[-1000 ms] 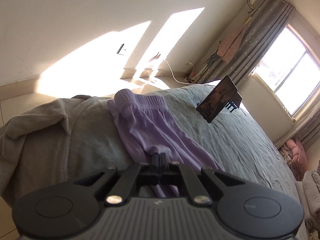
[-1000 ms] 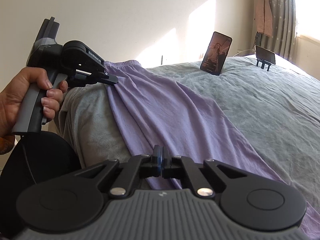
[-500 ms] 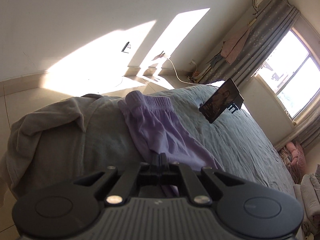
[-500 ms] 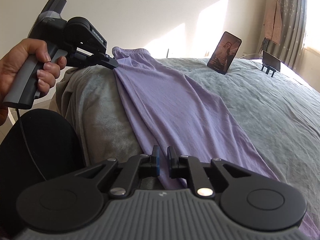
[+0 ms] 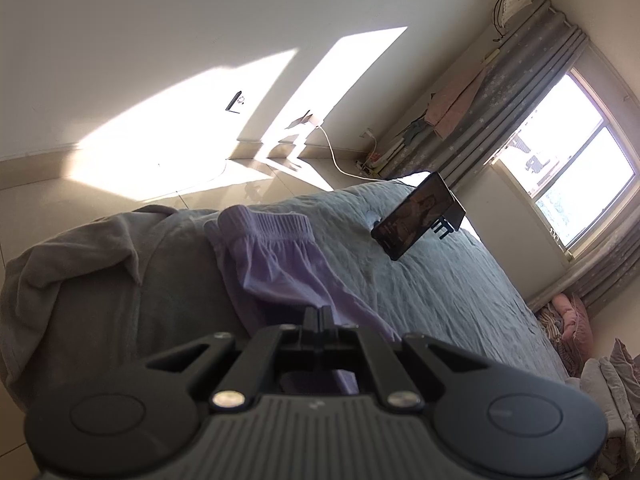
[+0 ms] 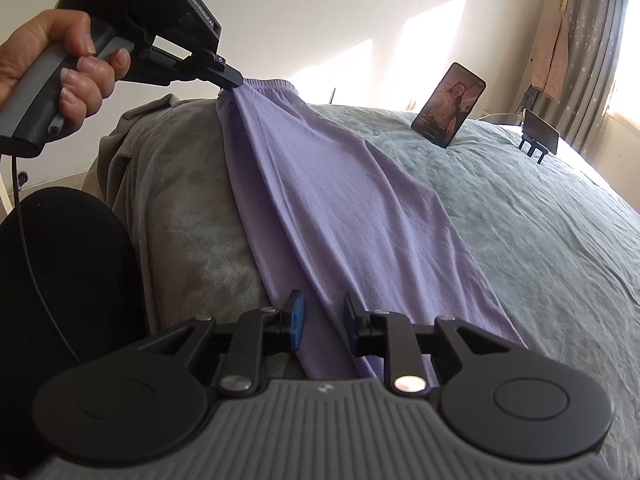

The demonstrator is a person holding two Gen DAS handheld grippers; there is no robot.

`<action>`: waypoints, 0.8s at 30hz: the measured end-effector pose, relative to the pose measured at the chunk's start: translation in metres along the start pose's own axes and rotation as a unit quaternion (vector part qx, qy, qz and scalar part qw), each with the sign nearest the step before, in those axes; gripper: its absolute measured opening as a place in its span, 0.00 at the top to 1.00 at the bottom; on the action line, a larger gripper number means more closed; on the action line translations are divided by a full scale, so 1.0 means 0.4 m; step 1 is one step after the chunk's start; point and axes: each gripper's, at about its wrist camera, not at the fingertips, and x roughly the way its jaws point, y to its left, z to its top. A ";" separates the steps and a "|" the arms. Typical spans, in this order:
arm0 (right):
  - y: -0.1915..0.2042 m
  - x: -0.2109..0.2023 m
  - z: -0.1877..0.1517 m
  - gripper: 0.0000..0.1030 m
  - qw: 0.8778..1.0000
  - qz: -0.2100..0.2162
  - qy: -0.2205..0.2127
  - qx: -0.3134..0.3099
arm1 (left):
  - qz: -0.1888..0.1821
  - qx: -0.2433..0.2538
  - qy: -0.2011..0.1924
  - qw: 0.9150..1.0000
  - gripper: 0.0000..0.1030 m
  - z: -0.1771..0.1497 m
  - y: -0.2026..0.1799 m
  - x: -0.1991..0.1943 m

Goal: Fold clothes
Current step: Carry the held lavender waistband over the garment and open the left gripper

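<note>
Left gripper [image 6: 234,82] jaws are pinched tight on the waistband corner of the purple pants [image 6: 340,208], while the right gripper [image 6: 323,314] jaws have just been opening, now spread with the leg fabric loose between them. Pants lie stretched along the bed [image 6: 540,220] edge, near the propped phone [image 6: 448,106].

Your black grippers work lilac trousers [image 6: 340,200] across a grey-blue bedspread [image 6: 540,232]; grey curtains [image 5: 492,120] speckled with pale stars hang beside cream walls [image 5: 160,20].
</note>
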 end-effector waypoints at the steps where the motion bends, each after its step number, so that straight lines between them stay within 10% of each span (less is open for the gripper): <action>1: -0.003 0.000 0.000 0.80 1.000 -0.001 -0.001 0.003 | 0.002 -0.001 0.001 1.000 1.00 0.000 0.001 0.000; 6: -0.014 -0.012 0.003 1.00 1.000 -0.013 -0.007 0.010 | 0.010 -0.001 0.004 1.000 1.00 -0.003 0.012 0.002; 24: -0.013 -0.020 -0.009 0.95 0.998 0.049 0.019 0.035 | 0.054 0.045 0.031 0.997 0.98 -0.007 0.039 0.013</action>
